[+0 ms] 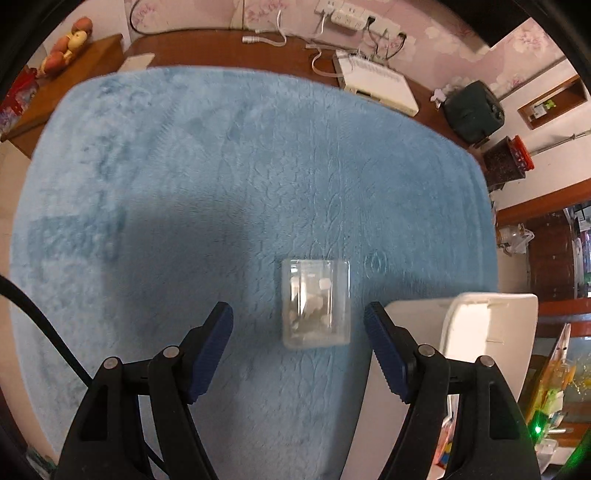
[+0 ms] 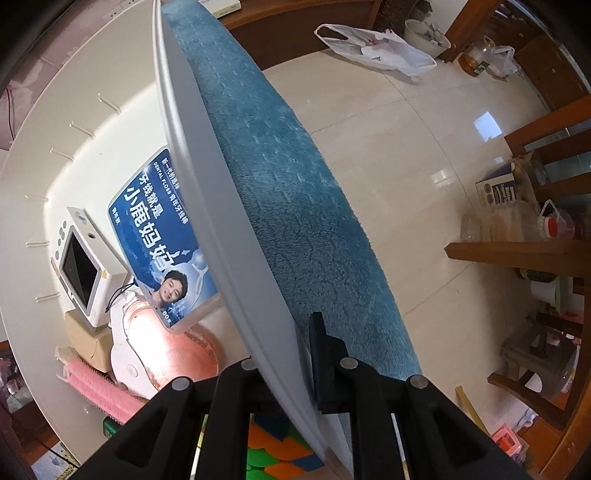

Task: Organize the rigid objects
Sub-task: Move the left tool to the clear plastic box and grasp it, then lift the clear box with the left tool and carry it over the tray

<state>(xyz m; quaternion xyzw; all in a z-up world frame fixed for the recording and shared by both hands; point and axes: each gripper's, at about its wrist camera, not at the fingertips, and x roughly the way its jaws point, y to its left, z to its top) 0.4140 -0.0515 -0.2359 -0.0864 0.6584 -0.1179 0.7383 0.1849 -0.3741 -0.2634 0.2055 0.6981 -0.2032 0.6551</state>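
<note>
A small clear plastic box (image 1: 315, 302) lies on the blue fluffy mat (image 1: 221, 166). My left gripper (image 1: 298, 325) is open, its blue-padded fingers on either side of the box's near end and just short of it, not touching. A white storage bin (image 1: 491, 332) stands at the mat's right edge. My right gripper (image 2: 291, 354) is shut on the bin's white wall (image 2: 207, 192). Inside the bin lie a blue dental floss box (image 2: 159, 229), a white device with a dark screen (image 2: 83, 266), a pink brush (image 2: 99, 391) and a colourful cube (image 2: 273, 454).
A white router (image 1: 376, 81) with cables and a power strip (image 1: 351, 16) sit on the brown table behind the mat. A dark green bag (image 1: 472, 110) stands at the right. Tiled floor (image 2: 406, 147), a white plastic bag (image 2: 376, 48) and wooden furniture (image 2: 535, 251) lie beyond the bin.
</note>
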